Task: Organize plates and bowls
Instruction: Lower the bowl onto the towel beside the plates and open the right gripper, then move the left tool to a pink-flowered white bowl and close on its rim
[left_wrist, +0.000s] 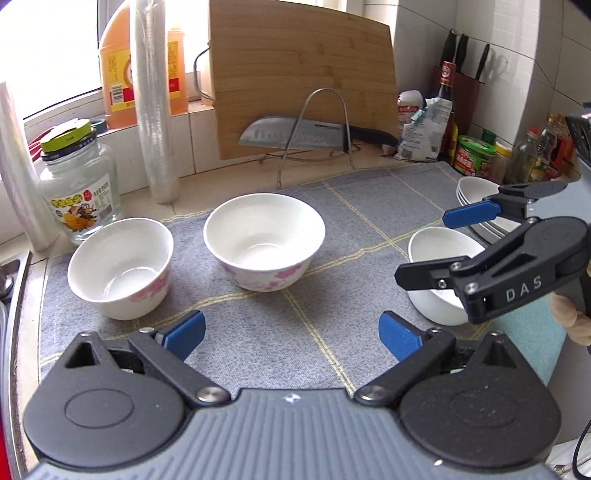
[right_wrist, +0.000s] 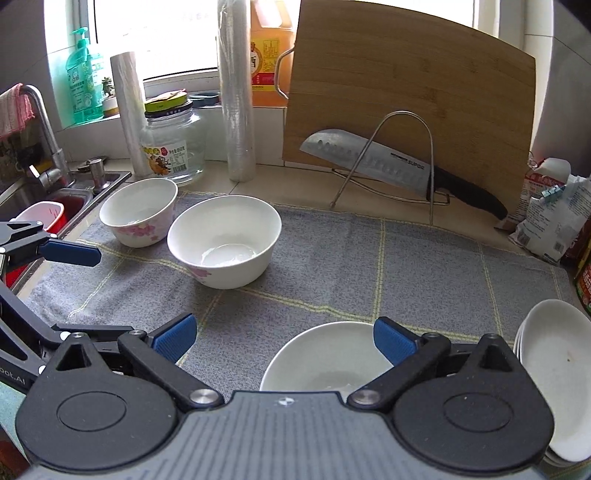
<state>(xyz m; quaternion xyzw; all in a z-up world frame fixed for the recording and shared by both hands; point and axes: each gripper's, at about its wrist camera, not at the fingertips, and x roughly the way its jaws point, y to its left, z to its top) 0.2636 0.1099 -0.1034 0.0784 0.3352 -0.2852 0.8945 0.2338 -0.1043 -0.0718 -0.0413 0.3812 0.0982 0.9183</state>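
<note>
Currently both grippers hang spread wide with nothing between the blue pads. Left gripper hovers over the grey checked cloth mat, released. Right gripper is also released, its right pad just over the rim of the plain white bowl below it; contact unclear.

Bowls: small white bowl with pink flower print sits at the mat's left end. Larger white bowl with the same pink print stands just beside it, apart, mid-mat. Plain white bowl is well to the right, upright on the mat. Stack of white plates sits at the mat's right edge, near the plain bowl.

Readable text: "DAS" on the right gripper's black arm in the left wrist view; "SUPOR" on the steel cleaver, which lies on a wire rack in front of the bamboo cutting board. Glass jar with green lid carries a label; only "850" is legible.
</note>
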